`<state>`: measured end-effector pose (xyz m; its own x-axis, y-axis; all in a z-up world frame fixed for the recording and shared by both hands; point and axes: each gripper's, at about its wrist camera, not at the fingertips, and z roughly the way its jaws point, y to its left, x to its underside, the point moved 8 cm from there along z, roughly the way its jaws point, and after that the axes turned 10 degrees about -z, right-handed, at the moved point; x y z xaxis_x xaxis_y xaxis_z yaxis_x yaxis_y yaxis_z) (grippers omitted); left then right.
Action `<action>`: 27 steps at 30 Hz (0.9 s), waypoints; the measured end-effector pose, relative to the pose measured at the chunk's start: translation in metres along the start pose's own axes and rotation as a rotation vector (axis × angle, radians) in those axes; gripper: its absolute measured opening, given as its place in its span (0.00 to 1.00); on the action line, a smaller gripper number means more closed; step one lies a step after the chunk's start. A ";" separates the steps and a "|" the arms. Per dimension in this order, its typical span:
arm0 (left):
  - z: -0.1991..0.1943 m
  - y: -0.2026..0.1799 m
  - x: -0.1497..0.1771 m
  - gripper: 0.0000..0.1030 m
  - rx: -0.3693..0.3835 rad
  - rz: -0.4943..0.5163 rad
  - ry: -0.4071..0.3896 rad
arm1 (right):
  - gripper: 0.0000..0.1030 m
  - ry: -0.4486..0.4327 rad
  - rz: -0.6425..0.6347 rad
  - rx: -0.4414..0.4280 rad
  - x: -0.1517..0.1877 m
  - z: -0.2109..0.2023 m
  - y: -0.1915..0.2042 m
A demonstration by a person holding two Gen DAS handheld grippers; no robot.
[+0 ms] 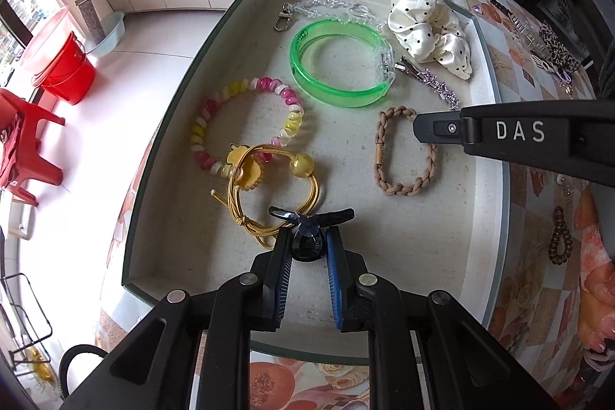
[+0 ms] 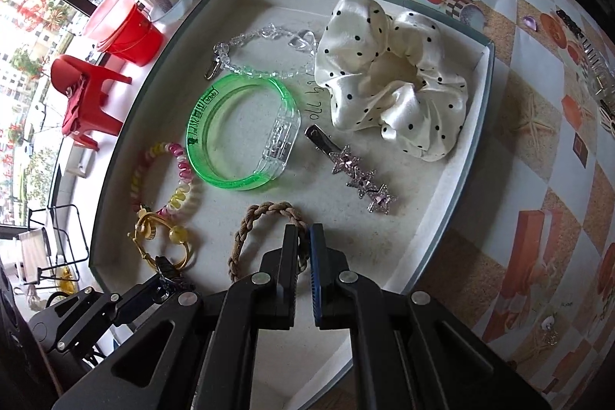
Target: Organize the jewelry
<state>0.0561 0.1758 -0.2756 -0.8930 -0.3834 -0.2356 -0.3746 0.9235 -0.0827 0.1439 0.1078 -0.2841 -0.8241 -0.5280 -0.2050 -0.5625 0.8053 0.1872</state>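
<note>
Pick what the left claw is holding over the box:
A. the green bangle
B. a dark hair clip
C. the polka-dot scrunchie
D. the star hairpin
B: the left claw is shut on a dark hair clip, while the green bangle lies loose in the box.

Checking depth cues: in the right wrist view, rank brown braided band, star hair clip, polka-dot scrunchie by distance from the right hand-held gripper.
1. Brown braided band: at the tips of the right hand-held gripper, pinched between them.
2. Star hair clip: mid-tray, up and right.
3. Polka-dot scrunchie: far right corner of the tray.
</note>
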 end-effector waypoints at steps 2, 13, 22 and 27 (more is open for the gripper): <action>0.001 -0.001 0.000 0.20 -0.007 0.003 0.001 | 0.07 0.003 -0.012 0.009 0.000 0.000 0.002; -0.003 -0.003 -0.001 0.20 -0.035 0.007 -0.006 | 0.45 -0.032 -0.018 -0.009 -0.008 -0.013 0.016; -0.011 -0.008 -0.004 0.84 -0.056 0.016 -0.043 | 0.49 -0.106 0.011 -0.036 -0.011 -0.041 0.010; -0.020 -0.014 -0.009 0.84 -0.062 0.025 -0.064 | 0.50 -0.129 0.039 -0.039 -0.007 -0.054 0.001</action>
<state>0.0649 0.1660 -0.2528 -0.8851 -0.3569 -0.2986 -0.3692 0.9292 -0.0160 0.1453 0.0982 -0.2310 -0.8314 -0.4555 -0.3184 -0.5346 0.8120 0.2342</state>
